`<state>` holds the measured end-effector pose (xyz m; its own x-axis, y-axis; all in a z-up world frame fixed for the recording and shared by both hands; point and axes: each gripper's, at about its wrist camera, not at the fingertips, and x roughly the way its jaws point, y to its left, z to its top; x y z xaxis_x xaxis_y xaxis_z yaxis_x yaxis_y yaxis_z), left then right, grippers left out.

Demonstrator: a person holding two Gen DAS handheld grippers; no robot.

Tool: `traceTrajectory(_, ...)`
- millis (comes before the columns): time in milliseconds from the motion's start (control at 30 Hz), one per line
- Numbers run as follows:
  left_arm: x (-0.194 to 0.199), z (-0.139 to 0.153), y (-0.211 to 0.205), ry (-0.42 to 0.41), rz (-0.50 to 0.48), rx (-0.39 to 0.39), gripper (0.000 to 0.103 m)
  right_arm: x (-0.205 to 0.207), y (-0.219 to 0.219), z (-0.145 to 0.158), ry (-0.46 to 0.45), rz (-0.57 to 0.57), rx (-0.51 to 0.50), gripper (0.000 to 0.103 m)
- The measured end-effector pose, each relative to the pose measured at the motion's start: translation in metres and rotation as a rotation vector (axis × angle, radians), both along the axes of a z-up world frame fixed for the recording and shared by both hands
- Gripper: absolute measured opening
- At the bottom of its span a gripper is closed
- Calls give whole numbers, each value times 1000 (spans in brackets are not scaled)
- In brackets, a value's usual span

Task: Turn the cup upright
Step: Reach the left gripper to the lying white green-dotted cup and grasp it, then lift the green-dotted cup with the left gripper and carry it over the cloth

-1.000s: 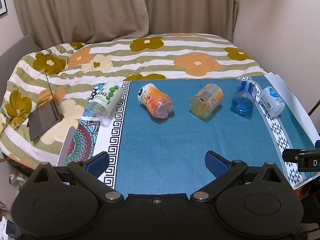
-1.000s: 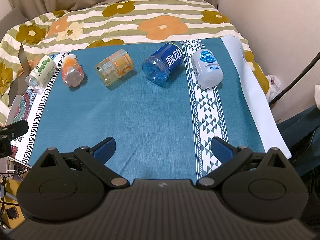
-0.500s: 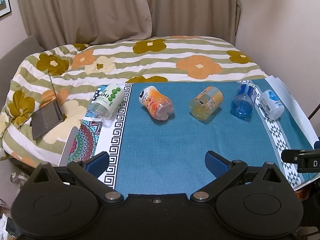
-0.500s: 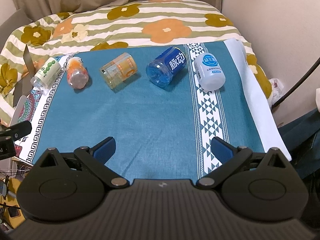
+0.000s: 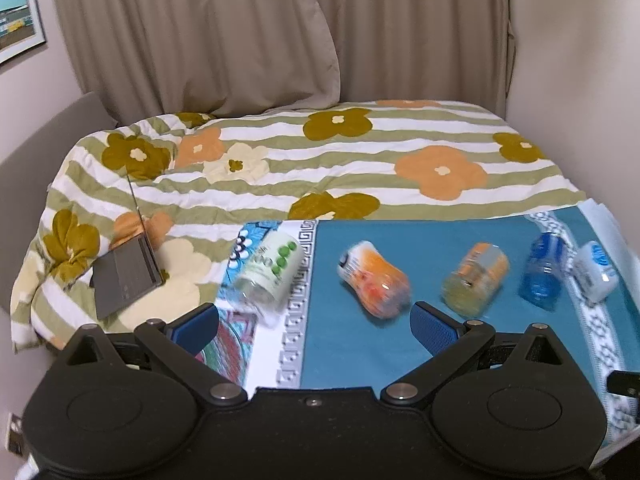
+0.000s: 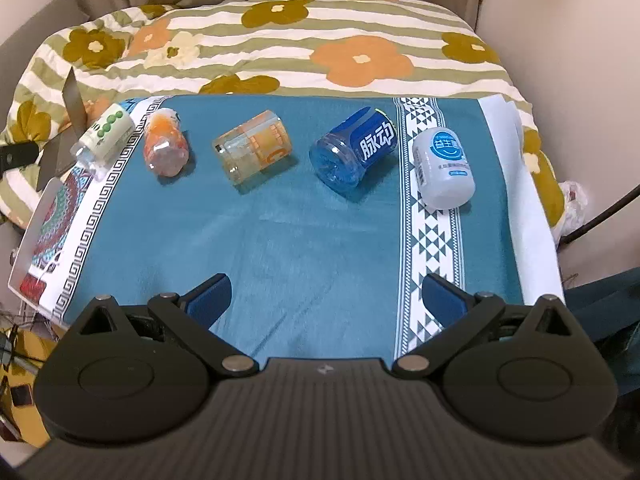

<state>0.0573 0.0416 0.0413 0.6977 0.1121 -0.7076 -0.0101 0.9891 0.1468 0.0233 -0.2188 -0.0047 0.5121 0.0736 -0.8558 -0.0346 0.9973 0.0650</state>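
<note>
Several cup-like containers lie on their sides in a row on the blue cloth [image 6: 280,248]: a white one with green dots [image 5: 272,270] [image 6: 105,133], an orange one [image 5: 374,282] [image 6: 166,147], a clear yellow-orange one [image 5: 476,280] [image 6: 252,150], a blue one [image 5: 544,270] [image 6: 356,148] and a white one with a blue label [image 5: 596,270] [image 6: 442,168]. My left gripper [image 5: 316,324] is open and empty, close in front of the green-dotted and orange ones. My right gripper [image 6: 326,294] is open and empty, well short of the row.
A flowered striped quilt [image 5: 360,160] covers the bed behind the cloth. A grey laptop [image 5: 126,272] lies on the quilt at the left. Curtains [image 5: 240,32] and walls stand behind. The cloth's white edge [image 6: 520,200] drops off at the right.
The left gripper has moved forward and tilted up, so the containers sit lower and nearer its fingers. The right gripper has crept slightly closer. Both stay open; no container has moved.
</note>
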Motion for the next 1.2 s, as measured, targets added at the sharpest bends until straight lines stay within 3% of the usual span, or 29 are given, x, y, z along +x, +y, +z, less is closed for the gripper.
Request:
traceTrajectory(200,58,-25,36,62,-81,54,103,18,15,-9,32,-112,62,103)
traceTrajectory(633,159,-107,86,275,-211,72,98,62,58,-49,131,-298,54,103)
traceTrajectory(700,164,-114,88,293,-232,72,98,66,62,-54,144,-318,57,103)
traceTrajectory(800,169,-124,91,319,-258,75,87,71,66,-61,156,-341,59,103)
traceTrajectory(900,174,-131,93,345,-272,68,84,75,71,-64,161,-355,62,103)
traceTrajectory(1000,176,-135,94,375,-276,46,68,79,74,-65,165,-357,59,103)
traceTrajectory(1200,173,-133,93,371,-280,23,68,81,73,-63,156,-362,71,103)
